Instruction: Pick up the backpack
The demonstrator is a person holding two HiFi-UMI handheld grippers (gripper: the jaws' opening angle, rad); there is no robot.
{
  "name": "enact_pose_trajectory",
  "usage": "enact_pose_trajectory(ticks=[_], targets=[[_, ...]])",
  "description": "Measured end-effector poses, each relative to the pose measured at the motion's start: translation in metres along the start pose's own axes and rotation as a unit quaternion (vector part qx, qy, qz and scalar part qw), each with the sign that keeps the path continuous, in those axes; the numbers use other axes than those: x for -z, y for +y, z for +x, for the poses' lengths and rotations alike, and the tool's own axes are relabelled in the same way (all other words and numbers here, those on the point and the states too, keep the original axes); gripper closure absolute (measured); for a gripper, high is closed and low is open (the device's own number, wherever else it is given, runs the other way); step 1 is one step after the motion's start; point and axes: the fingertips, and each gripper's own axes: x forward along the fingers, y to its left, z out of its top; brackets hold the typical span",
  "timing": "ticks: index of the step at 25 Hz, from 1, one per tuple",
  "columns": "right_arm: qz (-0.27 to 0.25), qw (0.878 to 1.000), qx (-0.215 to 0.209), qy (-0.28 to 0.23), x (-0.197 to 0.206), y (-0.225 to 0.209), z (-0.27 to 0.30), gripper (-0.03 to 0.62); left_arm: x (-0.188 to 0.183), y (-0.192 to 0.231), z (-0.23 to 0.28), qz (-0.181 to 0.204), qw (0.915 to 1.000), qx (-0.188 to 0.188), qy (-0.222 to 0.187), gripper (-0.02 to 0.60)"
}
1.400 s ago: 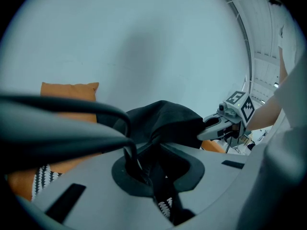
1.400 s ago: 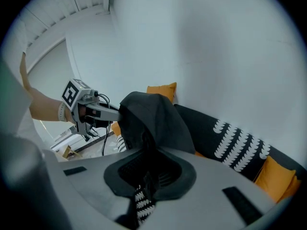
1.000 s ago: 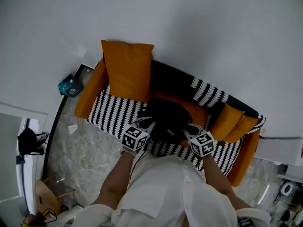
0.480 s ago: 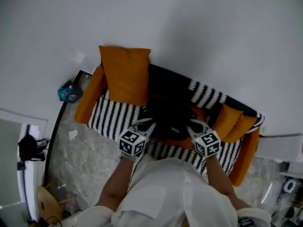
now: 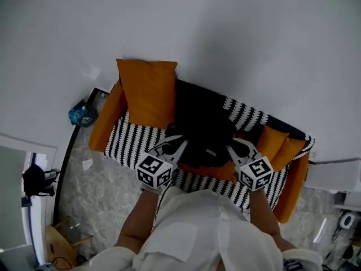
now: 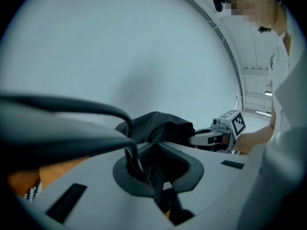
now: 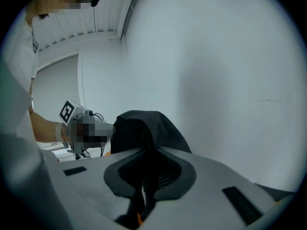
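Observation:
The black backpack (image 5: 203, 135) hangs between my two grippers above the orange sofa (image 5: 107, 110) with its black-and-white striped cover. My left gripper (image 5: 179, 145) is shut on the backpack's left side, where a black strap (image 6: 158, 186) is pinched between its jaws. My right gripper (image 5: 230, 147) is shut on the backpack's right side, dark fabric (image 7: 144, 186) caught between its jaws. In the left gripper view the backpack (image 6: 158, 126) bulges just ahead, with the right gripper's marker cube (image 6: 236, 122) beyond it. In the right gripper view the backpack (image 7: 144, 128) rises in front of a plain wall.
A large orange cushion (image 5: 148, 92) leans on the sofa's left back. Smaller orange cushions (image 5: 276, 143) sit at the right end. A teal object (image 5: 82, 115) lies on the marble floor left of the sofa. White wall fills the view behind.
Both grippers have risen with the backpack held between them. It has lifted off the sofa seat, and the marker cubes have spread a little further apart.

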Motion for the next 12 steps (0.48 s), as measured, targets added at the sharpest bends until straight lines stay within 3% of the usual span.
enact_pose_trajectory(ticks=[12], targets=[[-0.024,0.997,-0.018,-0.066,-0.056,0.011,-0.027,0.554,-0.055,-0.019,-0.017,0.009,0.9978,0.011,-0.065,0.540]])
